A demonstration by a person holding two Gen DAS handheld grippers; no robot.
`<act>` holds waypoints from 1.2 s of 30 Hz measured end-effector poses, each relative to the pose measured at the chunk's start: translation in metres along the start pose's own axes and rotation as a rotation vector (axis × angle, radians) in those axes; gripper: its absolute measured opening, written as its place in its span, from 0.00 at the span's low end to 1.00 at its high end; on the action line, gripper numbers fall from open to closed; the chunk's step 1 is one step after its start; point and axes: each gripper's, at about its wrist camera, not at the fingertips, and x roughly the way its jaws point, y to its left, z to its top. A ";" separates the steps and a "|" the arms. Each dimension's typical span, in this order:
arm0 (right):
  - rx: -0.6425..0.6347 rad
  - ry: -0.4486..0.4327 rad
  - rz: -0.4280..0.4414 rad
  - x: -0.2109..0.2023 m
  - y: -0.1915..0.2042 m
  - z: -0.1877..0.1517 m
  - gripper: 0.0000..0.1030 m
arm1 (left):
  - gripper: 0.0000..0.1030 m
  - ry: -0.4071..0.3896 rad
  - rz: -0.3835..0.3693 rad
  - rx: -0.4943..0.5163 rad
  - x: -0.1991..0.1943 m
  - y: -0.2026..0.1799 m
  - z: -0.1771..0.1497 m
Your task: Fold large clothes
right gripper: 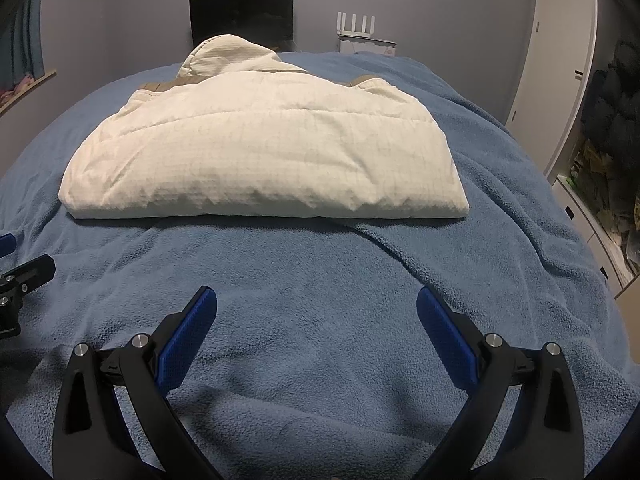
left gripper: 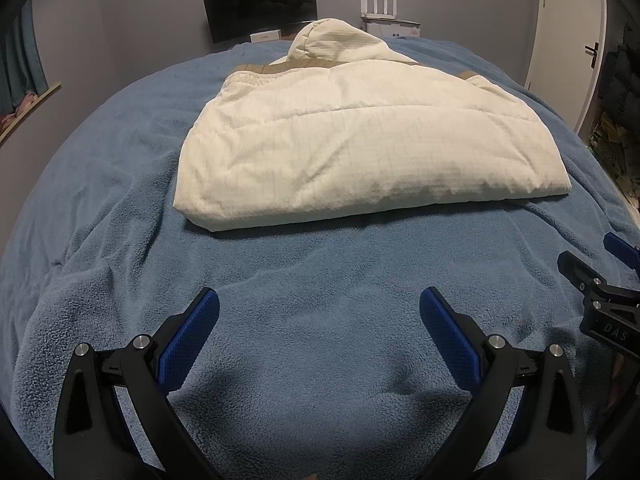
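A cream quilted hooded jacket [left gripper: 360, 136] lies folded into a thick rectangle on the blue fleece blanket [left gripper: 312, 320], its hood [left gripper: 336, 40] at the far end. The right wrist view shows the same jacket [right gripper: 260, 152] ahead and slightly left. My left gripper [left gripper: 319, 300] hovers open over bare blanket, well short of the jacket's near fold. My right gripper [right gripper: 317, 300] is open too, with nothing between its blue pads. The right gripper's black frame [left gripper: 604, 300] shows at the right edge of the left wrist view. The left gripper's frame [right gripper: 20, 284] shows at the left edge of the right wrist view.
The blanket [right gripper: 320, 280] covers a bed. A dark monitor [left gripper: 260, 4] and a white router [left gripper: 380, 8] stand beyond the far end. A white door [left gripper: 568, 40] and cluttered shelves [right gripper: 608, 184] are on the right; a curtain [left gripper: 20, 52] hangs on the left.
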 end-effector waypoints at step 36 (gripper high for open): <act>0.005 0.008 -0.001 0.002 -0.002 0.001 0.93 | 0.94 0.000 0.000 -0.004 0.000 -0.001 0.000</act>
